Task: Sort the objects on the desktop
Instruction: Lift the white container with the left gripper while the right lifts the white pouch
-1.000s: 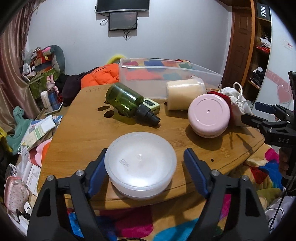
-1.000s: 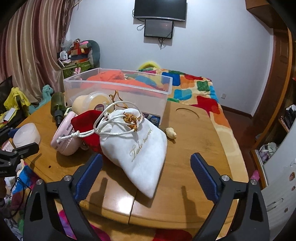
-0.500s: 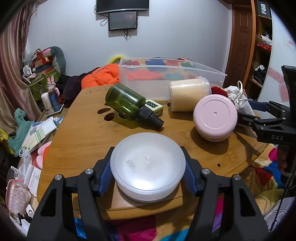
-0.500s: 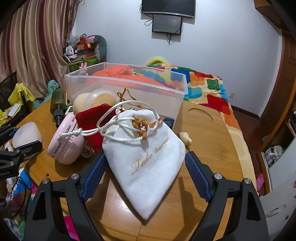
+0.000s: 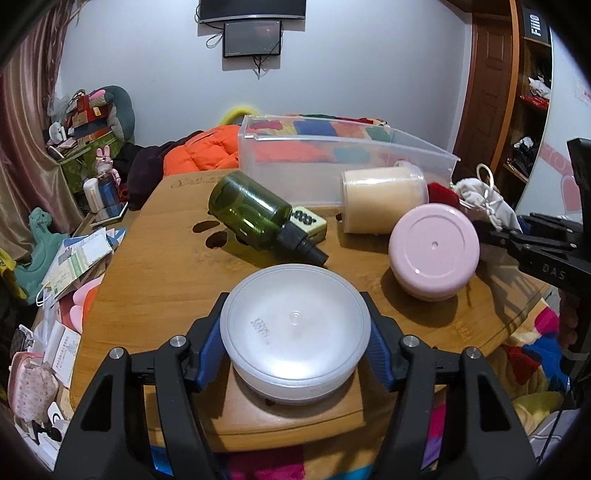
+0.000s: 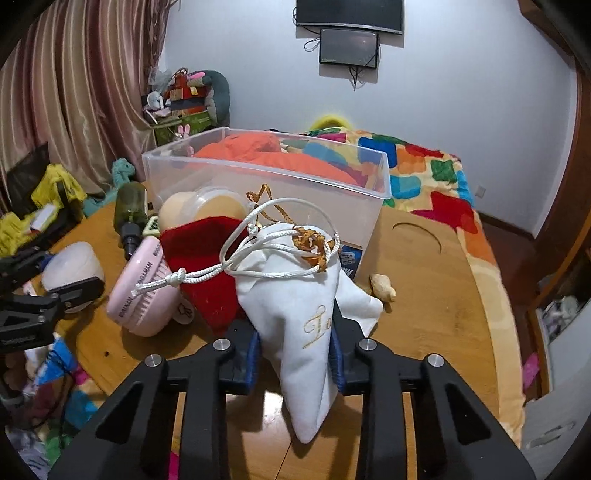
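White cloth pouch (image 6: 295, 317) pinched in right hand-held gripper (image 6: 295, 354), jaws just closing; soft fabric may slip, cord (image 6: 236, 271) likely snags red pouch (image 6: 207, 266) alongside. Left hand-held gripper (image 5: 293, 347) clamps frosted round tub (image 5: 295, 332) at near desk (image 5: 166, 273) edge; smooth wall could pop free. Clear bin (image 6: 266, 184) beyond.

Left gripper (image 5: 295, 345) clamps a translucent round container (image 5: 295, 332) at the wooden table (image 5: 155, 280) edge. Beyond lie a green bottle (image 5: 251, 216) and pink round case (image 5: 434, 251).

"DAS" on black gripper arm (image 5: 546, 266), "Fiio" sign on wooden shelf (image 5: 532, 26), gold script "Ta" on white pouch (image 6: 306, 317)
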Available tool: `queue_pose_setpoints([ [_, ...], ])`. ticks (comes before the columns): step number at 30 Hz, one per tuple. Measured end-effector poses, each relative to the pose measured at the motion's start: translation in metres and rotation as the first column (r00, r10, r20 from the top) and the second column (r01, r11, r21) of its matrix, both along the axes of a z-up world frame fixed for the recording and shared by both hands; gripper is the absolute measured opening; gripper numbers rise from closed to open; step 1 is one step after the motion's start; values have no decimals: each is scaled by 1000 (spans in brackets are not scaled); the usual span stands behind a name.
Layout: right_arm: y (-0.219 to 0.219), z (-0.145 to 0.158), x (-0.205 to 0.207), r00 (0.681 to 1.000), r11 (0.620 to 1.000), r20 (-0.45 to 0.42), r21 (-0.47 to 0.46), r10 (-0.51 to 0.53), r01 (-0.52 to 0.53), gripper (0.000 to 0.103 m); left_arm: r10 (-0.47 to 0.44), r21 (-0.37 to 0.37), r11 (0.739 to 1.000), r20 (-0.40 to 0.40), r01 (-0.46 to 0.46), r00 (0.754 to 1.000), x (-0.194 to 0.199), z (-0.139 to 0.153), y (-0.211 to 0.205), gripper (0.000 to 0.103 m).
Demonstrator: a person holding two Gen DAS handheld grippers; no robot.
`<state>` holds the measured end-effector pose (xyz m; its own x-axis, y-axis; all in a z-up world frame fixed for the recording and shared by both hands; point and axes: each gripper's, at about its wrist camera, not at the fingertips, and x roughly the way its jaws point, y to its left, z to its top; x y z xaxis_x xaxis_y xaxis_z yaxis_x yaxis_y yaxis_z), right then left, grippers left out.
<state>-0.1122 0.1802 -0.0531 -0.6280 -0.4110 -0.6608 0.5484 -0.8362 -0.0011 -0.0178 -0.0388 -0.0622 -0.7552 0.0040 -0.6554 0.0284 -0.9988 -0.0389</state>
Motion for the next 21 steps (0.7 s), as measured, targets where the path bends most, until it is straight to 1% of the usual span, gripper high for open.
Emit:
queue_pose_setpoints([
  [7, 18, 10, 1, 998, 992, 60, -124, 17, -9, 23, 1, 11, 1000, -23, -1, 1000, 0, 10, 1, 65],
  [12, 28, 13, 1, 995, 983, 99, -184, 29, -10, 22, 10, 20, 1000, -39, -9, 999, 0, 19, 1, 65],
  [21, 28, 28, 2, 995, 970, 84, -239, 53, -32, 22, 23, 41, 999, -62, -20, 998, -1, 34, -3, 65],
])
